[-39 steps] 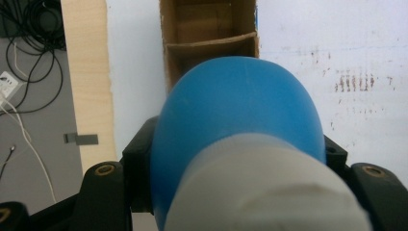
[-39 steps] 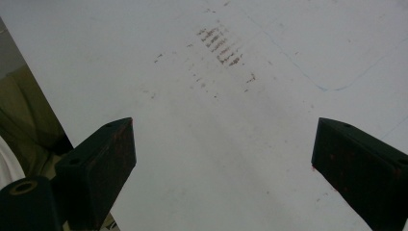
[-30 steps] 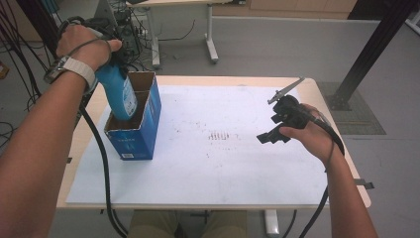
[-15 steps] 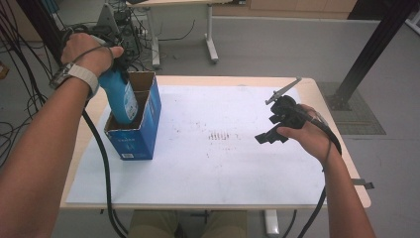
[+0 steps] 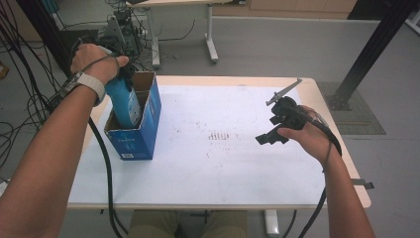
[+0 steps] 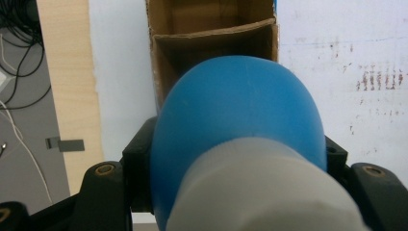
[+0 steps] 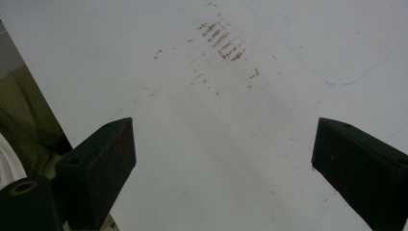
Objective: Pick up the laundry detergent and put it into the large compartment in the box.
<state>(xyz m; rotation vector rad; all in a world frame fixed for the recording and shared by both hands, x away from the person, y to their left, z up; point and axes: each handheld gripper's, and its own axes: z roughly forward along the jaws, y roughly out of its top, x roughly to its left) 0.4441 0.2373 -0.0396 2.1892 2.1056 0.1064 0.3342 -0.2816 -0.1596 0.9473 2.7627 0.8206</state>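
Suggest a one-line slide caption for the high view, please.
Left gripper lowers a blue bottle into a blue carton; right gripper waits open.

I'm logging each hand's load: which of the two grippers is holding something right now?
The left gripper, shut on the blue bottle over the blue box. The right gripper stands open over the table.

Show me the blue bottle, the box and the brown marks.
bottle point(image 5: 125, 101): high view, its blue side.
box point(image 5: 133, 142): high view, its blue front wall.
marks point(image 7: 222, 41): right gripper view, the striped patch.
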